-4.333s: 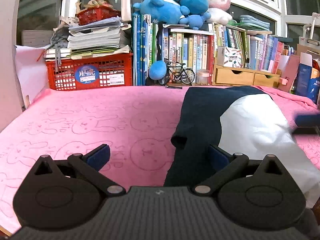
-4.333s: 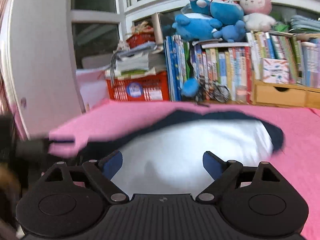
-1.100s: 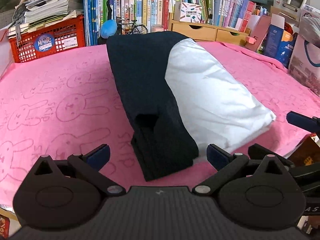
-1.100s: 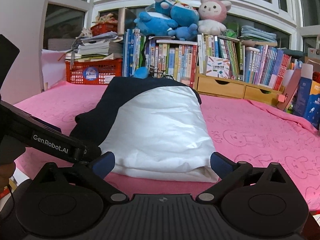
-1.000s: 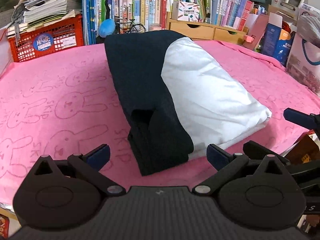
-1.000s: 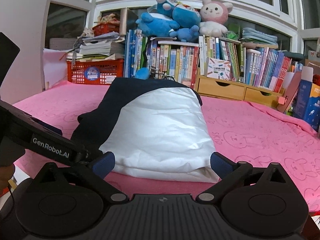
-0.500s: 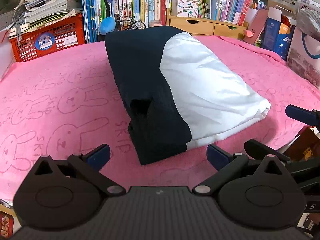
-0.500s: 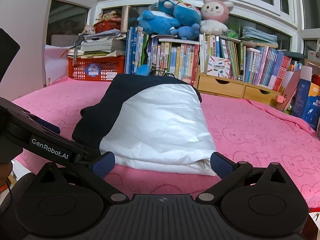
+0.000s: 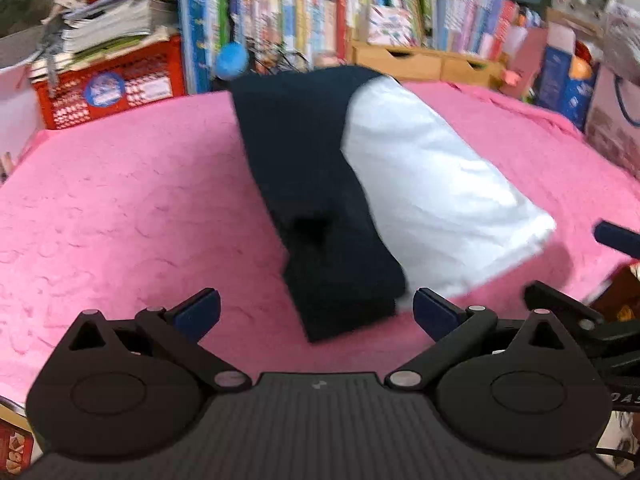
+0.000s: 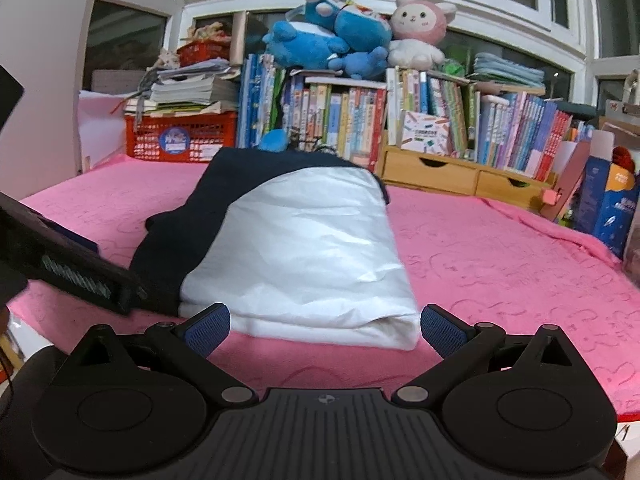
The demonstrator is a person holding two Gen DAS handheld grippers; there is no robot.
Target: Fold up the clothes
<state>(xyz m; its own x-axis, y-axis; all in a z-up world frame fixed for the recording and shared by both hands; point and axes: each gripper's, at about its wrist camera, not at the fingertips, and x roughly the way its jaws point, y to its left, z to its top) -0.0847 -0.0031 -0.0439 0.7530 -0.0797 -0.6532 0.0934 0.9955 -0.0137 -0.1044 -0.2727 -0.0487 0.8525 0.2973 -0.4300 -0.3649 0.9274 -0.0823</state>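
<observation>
A folded garment lies on the pink bunny-print cloth, its navy half on the left and its white half on the right. My left gripper is open just short of the navy end, holding nothing. In the right wrist view the same garment shows its white side toward me with the navy part behind on the left. My right gripper is open at the white folded edge, empty. The left gripper's arm crosses that view at the left.
Along the back stand a red crate stacked with papers, a row of books with plush toys on top, and wooden drawers. Boxes and a bag sit at the right, past the cloth's edge.
Both grippers moved closer to the garment's near edge and the left view tilted and blurred. The garment lies as before. Both grippers stay open.
</observation>
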